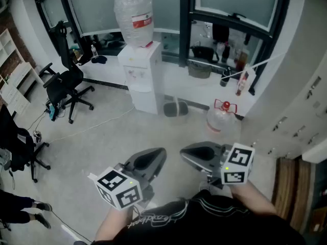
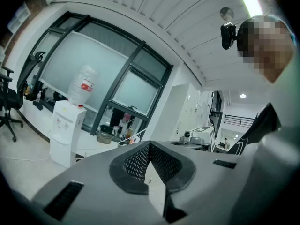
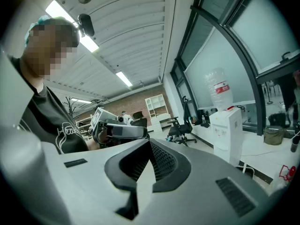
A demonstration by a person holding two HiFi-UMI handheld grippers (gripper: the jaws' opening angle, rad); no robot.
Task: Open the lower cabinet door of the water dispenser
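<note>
The dispenser (image 1: 140, 78) is standing across the room against the window wall, white, with a bottle (image 1: 134, 15) sitting upside down on top; its lower door (image 1: 147, 102) is facing the person and looking closed, flush with the front, though it is small in every view; both grippers are hanging well apart from it, low in the head view, pointing roughly at it and side by side; the left gripper (image 1: 157, 156) is clenched with its pads meeting at the tip and gripping nothing; the right gripper (image 1: 187, 154) is likewise closed on itself, with nothing between its jaws; grey floor (image 1: 122, 137) is lying between the grippers and the dispenser, with a thin cable (image 1: 76, 131) trailing over it from the left; a flat grey item (image 1: 176, 107) is lying just beside the dispenser's base on its right; a spare jug (image 1: 223, 117) with a red handle is standing on the floor further right, near the ledge; a black chair (image 1: 69, 86) is standing left of the dispenser and a second one (image 1: 20, 144) is sitting at the left edge; bottles and a dark bag (image 1: 199, 68) are crowding the ledge under the windows.
</note>
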